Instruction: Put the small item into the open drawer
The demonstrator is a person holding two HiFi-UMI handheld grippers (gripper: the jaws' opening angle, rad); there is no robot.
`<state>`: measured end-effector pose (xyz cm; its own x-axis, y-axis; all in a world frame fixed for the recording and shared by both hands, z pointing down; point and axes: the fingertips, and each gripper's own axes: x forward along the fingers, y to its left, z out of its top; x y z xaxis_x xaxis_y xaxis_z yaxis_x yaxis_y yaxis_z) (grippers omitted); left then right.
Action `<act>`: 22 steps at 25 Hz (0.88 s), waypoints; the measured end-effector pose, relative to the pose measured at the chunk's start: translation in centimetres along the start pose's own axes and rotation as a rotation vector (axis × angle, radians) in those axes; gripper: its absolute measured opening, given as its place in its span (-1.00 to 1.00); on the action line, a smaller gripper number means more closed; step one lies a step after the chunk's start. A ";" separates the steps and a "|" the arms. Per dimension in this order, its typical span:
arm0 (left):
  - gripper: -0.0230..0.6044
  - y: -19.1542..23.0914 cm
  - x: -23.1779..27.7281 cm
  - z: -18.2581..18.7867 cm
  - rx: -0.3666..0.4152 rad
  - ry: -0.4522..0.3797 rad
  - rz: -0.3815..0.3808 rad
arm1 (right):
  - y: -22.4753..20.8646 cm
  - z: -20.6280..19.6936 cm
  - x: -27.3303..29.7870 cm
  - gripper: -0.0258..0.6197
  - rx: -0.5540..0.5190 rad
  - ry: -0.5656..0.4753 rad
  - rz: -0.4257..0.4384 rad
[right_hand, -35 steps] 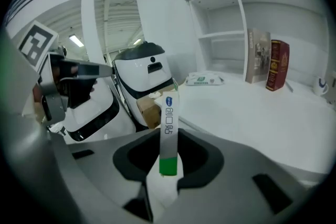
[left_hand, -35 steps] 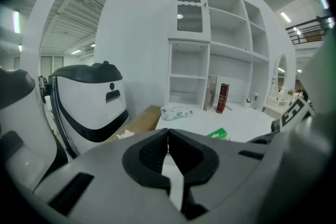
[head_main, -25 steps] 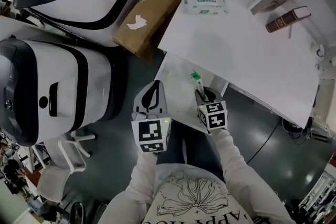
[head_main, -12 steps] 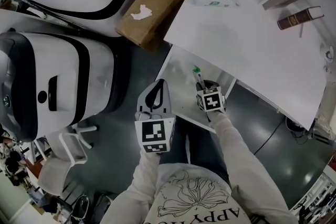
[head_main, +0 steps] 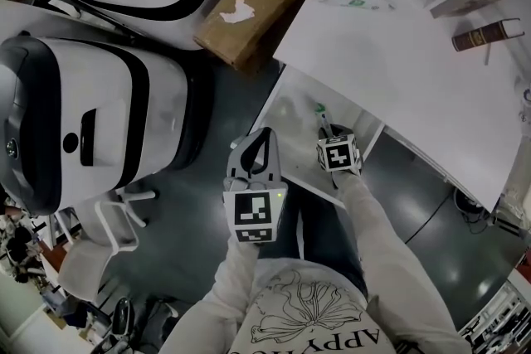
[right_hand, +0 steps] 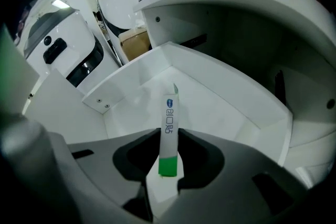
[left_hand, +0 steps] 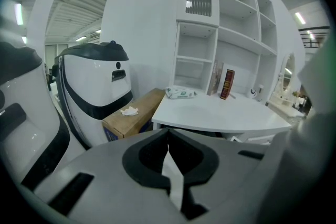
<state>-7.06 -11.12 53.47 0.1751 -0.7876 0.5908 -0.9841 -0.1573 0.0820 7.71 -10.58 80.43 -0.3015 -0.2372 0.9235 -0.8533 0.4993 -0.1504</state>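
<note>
White desk (head_main: 398, 70) with open drawer (head_main: 292, 113): a slim packet (right_hand: 169, 123) is clamped by the right gripper (head_main: 328, 131) over the drawer floor; lowering and release are judged due next. The left gripper (head_main: 253, 152) is closed and empty.

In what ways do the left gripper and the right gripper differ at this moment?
The right gripper has its fingers shut on a thin white-and-green sachet; the left gripper has its fingers together with nothing between them. The right gripper points into the open drawer; the left gripper faces the desk. Both carry a marker cube.
</note>
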 end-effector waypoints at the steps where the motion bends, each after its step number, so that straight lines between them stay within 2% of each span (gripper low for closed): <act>1: -0.91 0.0 -0.1 0.1 -0.001 -0.004 -0.002 | 0.2 0.2 -0.1 -0.61 0.018 -0.014 0.010; 4: -0.91 0.1 -0.2 0.4 -0.005 -0.014 -0.010 | 0.8 1.1 -0.8 -0.45 0.028 -0.055 0.029; 9: -0.91 0.2 -0.9 1.6 -0.006 -0.041 -0.019 | 1.4 4.3 -4.3 -0.44 0.027 -0.181 0.010; 17: -0.91 -0.6 -3.1 5.7 0.007 -0.129 -0.046 | 1.8 10.1 -16.4 -0.80 0.064 -0.467 -0.072; 22: -0.91 -1.2 -4.8 9.4 0.026 -0.214 -0.057 | 1.1 14.2 -25.6 -0.82 0.093 -0.674 -0.111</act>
<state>-6.40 -12.76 42.95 0.2350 -0.8851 0.4018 -0.9719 -0.2183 0.0876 8.40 -15.80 51.64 -0.3833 -0.7642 0.5187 -0.9183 0.3754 -0.1255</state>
